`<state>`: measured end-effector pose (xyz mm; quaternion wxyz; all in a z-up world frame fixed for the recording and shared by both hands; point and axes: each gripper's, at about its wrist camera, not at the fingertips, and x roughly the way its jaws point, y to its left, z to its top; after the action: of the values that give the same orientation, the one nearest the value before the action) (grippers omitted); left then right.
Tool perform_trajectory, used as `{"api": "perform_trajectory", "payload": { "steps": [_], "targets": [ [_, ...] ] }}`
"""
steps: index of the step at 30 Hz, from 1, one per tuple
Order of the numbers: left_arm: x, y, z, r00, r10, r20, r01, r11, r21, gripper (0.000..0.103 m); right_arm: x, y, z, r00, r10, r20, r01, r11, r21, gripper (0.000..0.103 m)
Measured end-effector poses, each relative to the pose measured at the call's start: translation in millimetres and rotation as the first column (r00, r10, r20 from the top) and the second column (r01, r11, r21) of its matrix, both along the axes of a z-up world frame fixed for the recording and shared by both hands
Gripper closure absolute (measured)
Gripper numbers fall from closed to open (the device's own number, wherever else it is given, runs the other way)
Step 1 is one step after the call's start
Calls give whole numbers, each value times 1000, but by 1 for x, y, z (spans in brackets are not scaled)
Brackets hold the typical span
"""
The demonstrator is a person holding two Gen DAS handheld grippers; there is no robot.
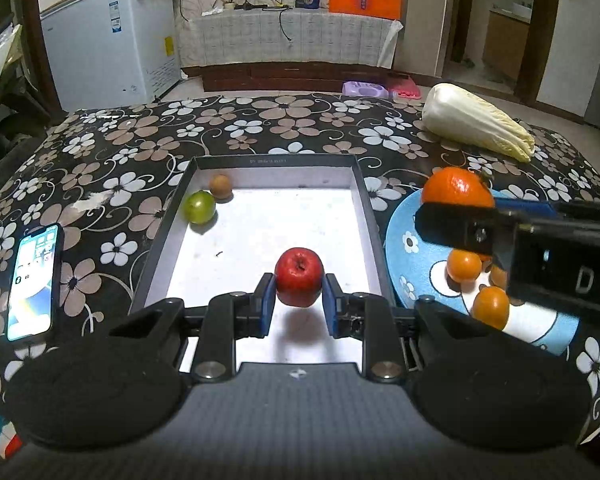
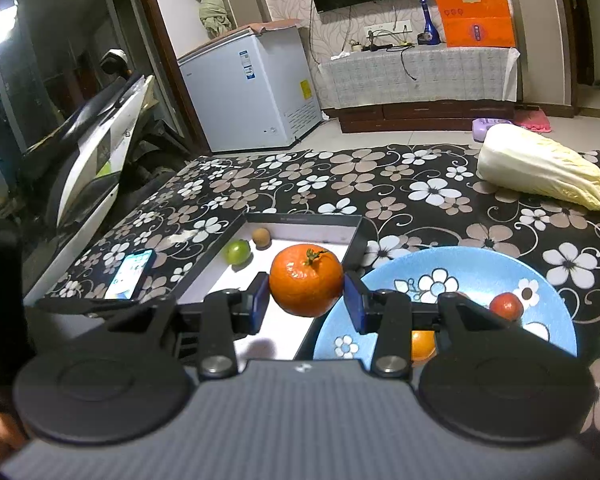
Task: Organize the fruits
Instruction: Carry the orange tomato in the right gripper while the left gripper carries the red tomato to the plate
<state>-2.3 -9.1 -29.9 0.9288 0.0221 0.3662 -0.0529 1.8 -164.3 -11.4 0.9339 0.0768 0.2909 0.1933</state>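
My left gripper (image 1: pixel 299 300) is shut on a small red apple (image 1: pixel 299 282), held just above the white floor of the black-rimmed box (image 1: pixel 260 240). A green fruit (image 1: pixel 199 207) and a brown fruit (image 1: pixel 221 186) lie in the box's far left corner. My right gripper (image 2: pixel 306 300) is shut on a large orange (image 2: pixel 306 280), between the box (image 2: pixel 332 236) and the blue flowered plate (image 2: pixel 452 268). In the left wrist view that orange (image 1: pixel 458 187) hovers over the plate (image 1: pixel 416 256), where small oranges (image 1: pixel 464 266) lie. A small red fruit (image 2: pixel 506 306) also lies on the plate.
A napa cabbage (image 1: pixel 476 124) lies at the table's far right. A phone (image 1: pixel 34 282) with a lit screen lies left of the box. The flowered tablecloth (image 1: pixel 260 128) covers the table. A chest freezer (image 1: pixel 112 40) stands beyond the far left edge.
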Motion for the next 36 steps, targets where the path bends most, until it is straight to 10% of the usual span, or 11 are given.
{"api": "perform_trajectory", "payload": {
  "steps": [36],
  "targets": [
    [10,-5,-1,1000,-17,17,18,999,-39,74,4,-20,-4,999,-54,-5,54,998,-26,60]
  ]
}}
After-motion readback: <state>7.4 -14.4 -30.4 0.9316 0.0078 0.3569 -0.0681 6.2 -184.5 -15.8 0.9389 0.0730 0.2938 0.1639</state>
